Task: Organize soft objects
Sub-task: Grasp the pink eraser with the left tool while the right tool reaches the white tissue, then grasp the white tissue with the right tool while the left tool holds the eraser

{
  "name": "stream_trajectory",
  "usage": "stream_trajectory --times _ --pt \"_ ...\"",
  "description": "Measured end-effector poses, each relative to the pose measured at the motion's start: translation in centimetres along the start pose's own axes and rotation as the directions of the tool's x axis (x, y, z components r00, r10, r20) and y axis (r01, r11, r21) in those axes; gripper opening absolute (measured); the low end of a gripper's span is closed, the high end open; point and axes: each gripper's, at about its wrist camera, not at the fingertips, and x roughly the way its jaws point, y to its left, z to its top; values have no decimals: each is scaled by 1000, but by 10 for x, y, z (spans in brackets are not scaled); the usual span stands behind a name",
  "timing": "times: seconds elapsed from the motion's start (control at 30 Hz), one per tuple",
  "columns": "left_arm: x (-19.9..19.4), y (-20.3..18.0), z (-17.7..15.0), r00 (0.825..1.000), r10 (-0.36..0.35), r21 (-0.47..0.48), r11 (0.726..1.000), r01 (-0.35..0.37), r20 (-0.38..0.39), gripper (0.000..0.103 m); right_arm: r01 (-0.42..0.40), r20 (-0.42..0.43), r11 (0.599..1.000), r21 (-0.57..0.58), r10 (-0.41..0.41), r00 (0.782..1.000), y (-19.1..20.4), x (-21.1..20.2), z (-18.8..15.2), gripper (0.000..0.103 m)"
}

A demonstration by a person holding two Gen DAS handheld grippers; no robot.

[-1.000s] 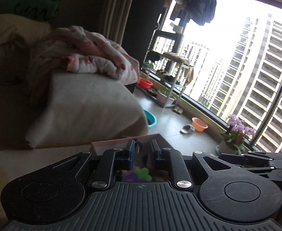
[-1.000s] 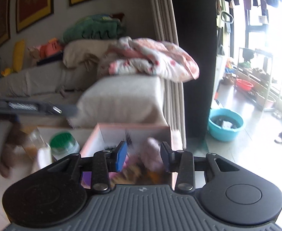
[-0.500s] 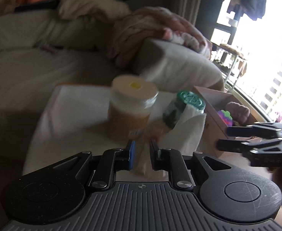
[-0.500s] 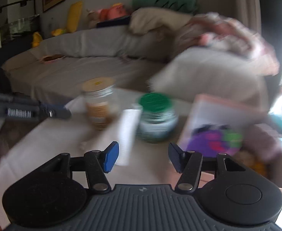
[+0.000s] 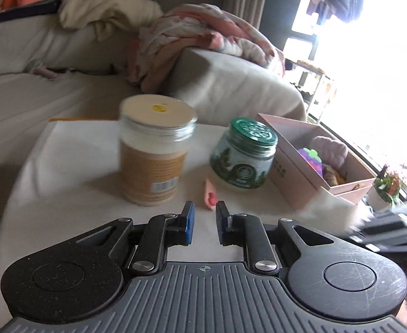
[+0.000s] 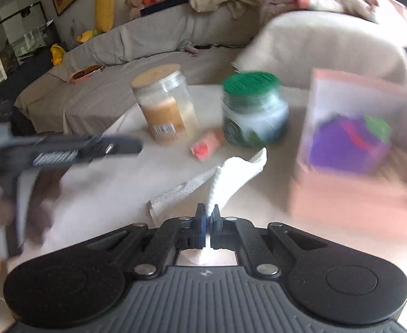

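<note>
My right gripper is shut on a white paper towel and holds it just above the white table. My left gripper is open and empty, low over the table, with a small pink soft toy lying just ahead of its fingertips. The pink toy also shows in the right wrist view. A pink box at the right holds a purple soft toy and other soft things. The towel shows blurred at the right in the left wrist view.
A tall jar with a tan lid and a green-lidded jar stand on the table between the grippers and the sofa. A pink blanket lies on the sofa arm. The left gripper's body shows blurred at the left.
Both grippers swung from the box toward the table's middle. My right gripper closed from open onto the paper towel. My left gripper's jaws opened a little wider.
</note>
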Motion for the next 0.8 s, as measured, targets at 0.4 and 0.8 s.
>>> stream_trajectory --times 0.4,0.8 --pt "75 -54 10 973 230 172 958 -230 22 19 121 68 993 3 -121 990 -35 -43 -64 24" --pt "103 -42 11 969 238 113 967 -230 -61 22 145 136 989 -1 -144 980 -37 -36 -76 42"
